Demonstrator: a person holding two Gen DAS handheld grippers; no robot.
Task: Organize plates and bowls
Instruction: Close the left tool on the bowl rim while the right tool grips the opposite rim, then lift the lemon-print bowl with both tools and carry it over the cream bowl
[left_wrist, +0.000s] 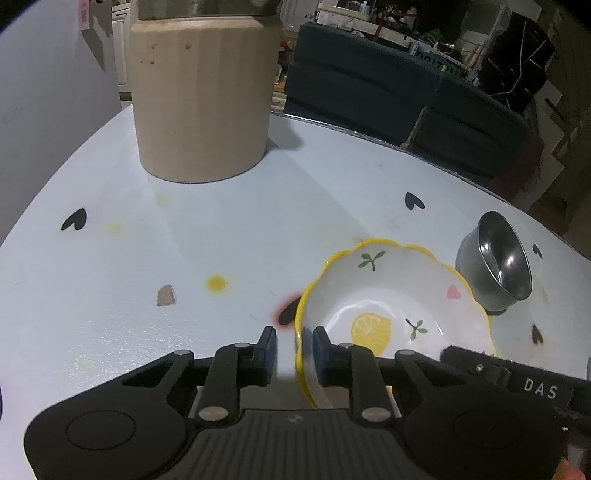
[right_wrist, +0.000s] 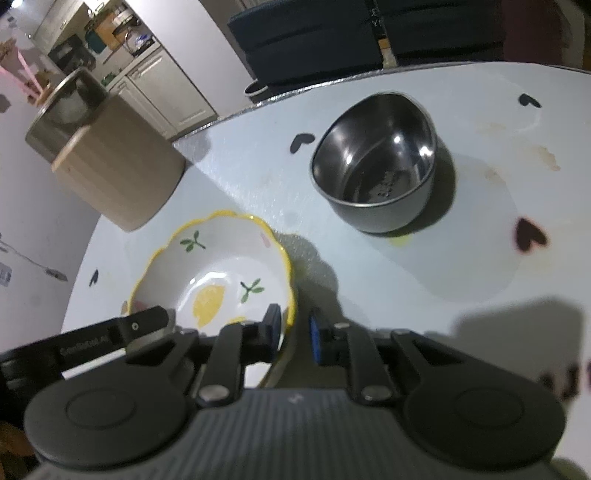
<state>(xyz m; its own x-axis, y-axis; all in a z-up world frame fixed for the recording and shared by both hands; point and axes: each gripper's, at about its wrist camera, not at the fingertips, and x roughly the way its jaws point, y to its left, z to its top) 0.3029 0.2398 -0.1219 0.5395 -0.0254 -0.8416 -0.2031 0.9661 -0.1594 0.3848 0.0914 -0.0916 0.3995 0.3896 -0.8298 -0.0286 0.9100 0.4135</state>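
A white ceramic bowl (left_wrist: 388, 295) with a wavy yellow rim and a lemon print sits on the pale table (left_wrist: 147, 277). My left gripper (left_wrist: 294, 334) straddles its near-left rim, one finger outside and one inside, with a visible gap to the outer pad. In the right wrist view the same bowl (right_wrist: 221, 258) has its right rim between the fingers of my right gripper (right_wrist: 293, 317), and the outer blue pad stands clear of the rim. A steel bowl (left_wrist: 495, 266) (right_wrist: 376, 166) stands upright just beyond the ceramic one.
A tall beige ribbed canister (left_wrist: 203, 99) (right_wrist: 110, 173) stands at the back left of the table. Dark padded chairs (left_wrist: 362, 85) line the far table edge. The tablecloth (right_wrist: 480, 221) carries small heart prints and stains.
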